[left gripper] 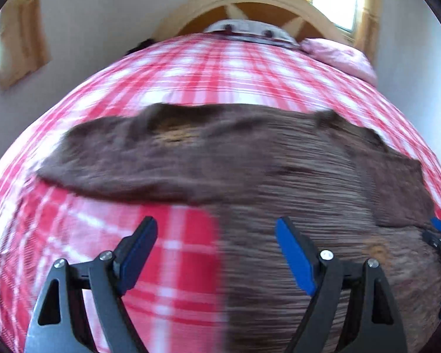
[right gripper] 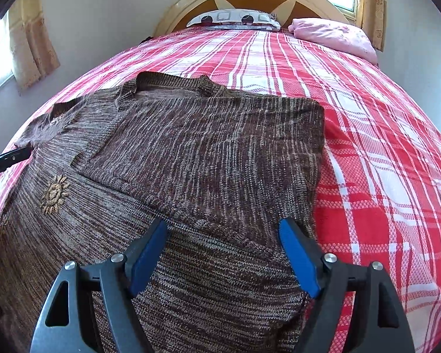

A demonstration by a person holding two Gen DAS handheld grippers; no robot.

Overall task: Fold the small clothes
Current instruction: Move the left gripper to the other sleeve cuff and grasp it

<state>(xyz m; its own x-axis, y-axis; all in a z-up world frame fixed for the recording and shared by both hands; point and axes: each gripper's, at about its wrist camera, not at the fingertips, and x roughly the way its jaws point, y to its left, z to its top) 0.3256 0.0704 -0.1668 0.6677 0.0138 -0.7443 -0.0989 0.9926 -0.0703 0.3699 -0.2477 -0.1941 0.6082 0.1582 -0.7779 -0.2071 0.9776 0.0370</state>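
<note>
One side of the brown sweater [right gripper: 191, 153] lies folded; both grippers, left gripper [left gripper: 216, 253] and right gripper [right gripper: 222, 253], hover released, next grasp likely the unfolded sleeve [left gripper: 108, 161] ahead of the left jaws.

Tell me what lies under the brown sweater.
The brown sweater lies flat on the red-and-white checked bedspread, which shows all around it. Its right side is folded over its own front. Whatever else sits beneath the knit is covered and cannot be seen.

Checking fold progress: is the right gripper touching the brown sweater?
Cannot tell. In the right wrist view the right gripper, jaws open, sits over the brown sweater, but neither contact nor gap shows plainly.
</note>
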